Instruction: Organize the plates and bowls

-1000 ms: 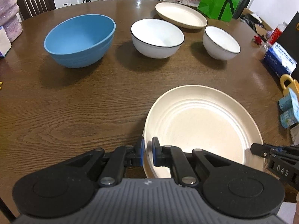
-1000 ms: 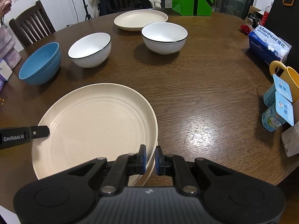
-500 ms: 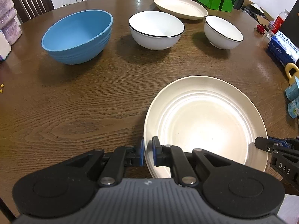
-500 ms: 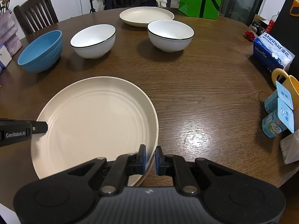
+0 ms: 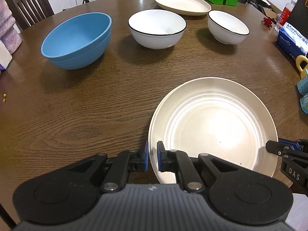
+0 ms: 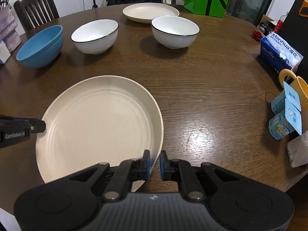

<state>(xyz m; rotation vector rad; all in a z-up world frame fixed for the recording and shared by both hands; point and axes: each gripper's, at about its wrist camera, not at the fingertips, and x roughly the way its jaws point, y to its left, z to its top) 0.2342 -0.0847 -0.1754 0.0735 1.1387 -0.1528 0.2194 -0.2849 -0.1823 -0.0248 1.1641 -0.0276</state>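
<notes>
Both tools pinch the large round cream plate (image 5: 211, 127) at the table's near edge — left gripper (image 5: 152, 155) on its left rim, right gripper (image 6: 155, 162) on its right. Sorting looks barely begun: the far cream plate (image 6: 151, 12), two white black-rimmed bowls (image 5: 156, 28) and the blue ribbed bowl (image 5: 77, 40) stand apart, unstacked.

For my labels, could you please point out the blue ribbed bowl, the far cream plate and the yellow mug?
Blue ribbed bowl (image 5: 77, 38), left wrist view, inner wall.
Far cream plate (image 6: 151, 12), right wrist view, centre.
Yellow mug (image 6: 303, 88), right wrist view, body.
</notes>
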